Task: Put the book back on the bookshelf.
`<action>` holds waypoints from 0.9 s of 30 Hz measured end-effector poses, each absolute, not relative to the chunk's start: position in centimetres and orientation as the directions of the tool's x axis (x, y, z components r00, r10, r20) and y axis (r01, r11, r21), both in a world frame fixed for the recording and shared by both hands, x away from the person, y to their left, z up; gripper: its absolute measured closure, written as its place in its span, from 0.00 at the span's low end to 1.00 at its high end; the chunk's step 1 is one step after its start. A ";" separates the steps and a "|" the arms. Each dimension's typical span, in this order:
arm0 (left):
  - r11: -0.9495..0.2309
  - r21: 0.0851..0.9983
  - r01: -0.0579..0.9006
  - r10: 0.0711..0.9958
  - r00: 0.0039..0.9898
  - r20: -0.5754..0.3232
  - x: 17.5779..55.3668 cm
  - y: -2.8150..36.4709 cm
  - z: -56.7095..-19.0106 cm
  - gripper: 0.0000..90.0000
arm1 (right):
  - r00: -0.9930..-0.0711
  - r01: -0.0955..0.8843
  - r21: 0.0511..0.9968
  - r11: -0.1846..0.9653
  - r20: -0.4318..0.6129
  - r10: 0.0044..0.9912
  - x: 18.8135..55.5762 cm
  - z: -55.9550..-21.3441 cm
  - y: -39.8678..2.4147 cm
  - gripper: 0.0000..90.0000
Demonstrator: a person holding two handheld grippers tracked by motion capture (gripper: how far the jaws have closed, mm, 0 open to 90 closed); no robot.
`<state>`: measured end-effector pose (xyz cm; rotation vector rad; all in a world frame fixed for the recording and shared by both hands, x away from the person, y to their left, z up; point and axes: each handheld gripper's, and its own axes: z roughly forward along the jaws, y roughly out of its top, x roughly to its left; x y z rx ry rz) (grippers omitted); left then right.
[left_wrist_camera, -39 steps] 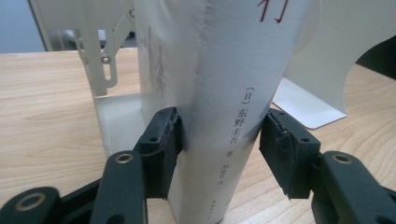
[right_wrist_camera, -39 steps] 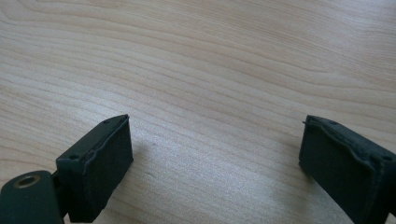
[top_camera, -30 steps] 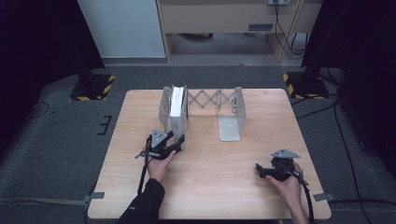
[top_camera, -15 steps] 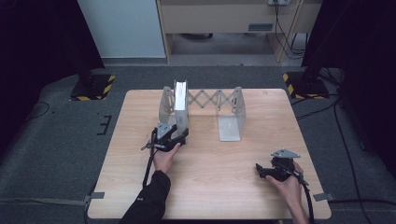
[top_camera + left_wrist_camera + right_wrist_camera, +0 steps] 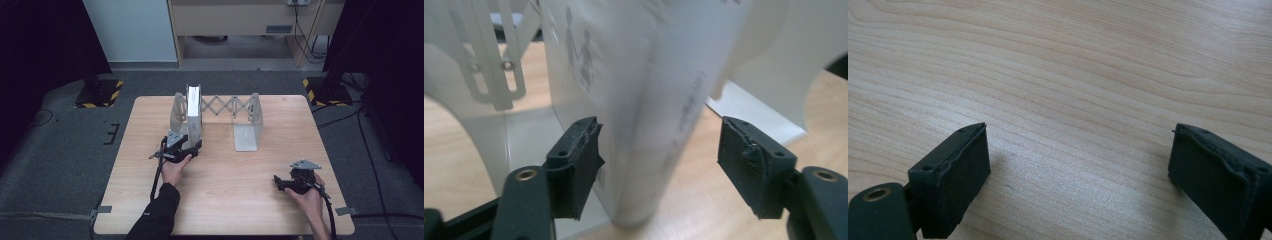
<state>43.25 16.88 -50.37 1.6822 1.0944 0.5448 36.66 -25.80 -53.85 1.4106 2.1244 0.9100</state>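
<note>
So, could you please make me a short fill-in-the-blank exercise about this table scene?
1. The white book stands ____ in the metal rack.
2. The left tongs have just been opening, and the book's spine is ____ their pads.
3. The right tongs are open above the bare ____ table.

Missing words: upright; between; wooden

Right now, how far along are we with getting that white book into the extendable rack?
Done: the white book stands upright in the metal rack, against its left end plate. In hand: the left gripper has just been opening; its pads flank the spine, right pad clear of it. Left: back that gripper away. The right gripper rests open over bare table.
</note>
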 end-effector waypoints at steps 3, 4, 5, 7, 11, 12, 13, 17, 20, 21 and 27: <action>-0.092 0.903 0.419 0.854 0.499 -0.144 42.2 17.3 -50.3 0.35 | -0.390 0.638 0.722 0.267 0.004 0.921 36.7 -53.8 -25.8 0.11; -0.091 0.902 0.422 0.854 0.500 -0.148 41.8 17.5 -50.3 0.35 | -0.389 0.638 0.722 0.267 0.004 0.921 36.7 -53.8 -25.8 0.11; -0.098 0.897 0.431 0.852 0.502 -0.148 41.4 17.8 -50.3 0.34 | -0.390 0.638 0.722 0.267 0.004 0.921 36.7 -53.8 -25.8 0.11; -0.096 0.894 0.439 0.850 0.503 -0.155 40.8 18.2 -50.3 0.33 | -0.390 0.638 0.722 0.267 0.004 0.921 36.7 -53.8 -25.8 0.11; -0.121 0.872 0.474 0.845 0.510 -0.161 39.3 19.1 -50.4 0.31 | -0.389 0.639 0.722 0.266 0.005 0.921 36.7 -53.8 -25.8 0.11; -0.128 0.870 0.477 0.845 0.511 -0.156 38.9 19.3 -50.5 0.31 | -0.390 0.638 0.722 0.267 0.004 0.921 36.7 -53.8 -25.8 0.11; -0.130 0.864 0.486 0.844 0.511 -0.161 38.5 19.5 -50.6 0.31 | -0.390 0.638 0.722 0.267 0.004 0.921 36.7 -53.8 -25.8 0.11; -0.161 0.831 0.533 0.839 0.517 -0.169 37.3 20.4 -51.3 0.30 | -0.389 0.638 0.722 0.267 0.004 0.921 36.7 -53.8 -25.8 0.11; -0.192 0.809 0.556 0.849 0.508 -0.147 36.4 21.2 -51.8 0.29 | -0.389 0.639 0.722 0.266 0.005 0.921 36.7 -53.8 -25.8 0.11; -0.193 0.806 0.559 0.852 0.503 -0.145 36.3 21.4 -51.8 0.28 | -0.390 0.638 0.722 0.267 0.004 0.921 36.7 -53.8 -25.8 0.11; -0.213 0.787 0.579 0.870 0.479 -0.116 35.3 22.7 -51.9 0.25 | -0.390 0.638 0.722 0.268 0.004 0.921 36.7 -53.8 -25.8 0.11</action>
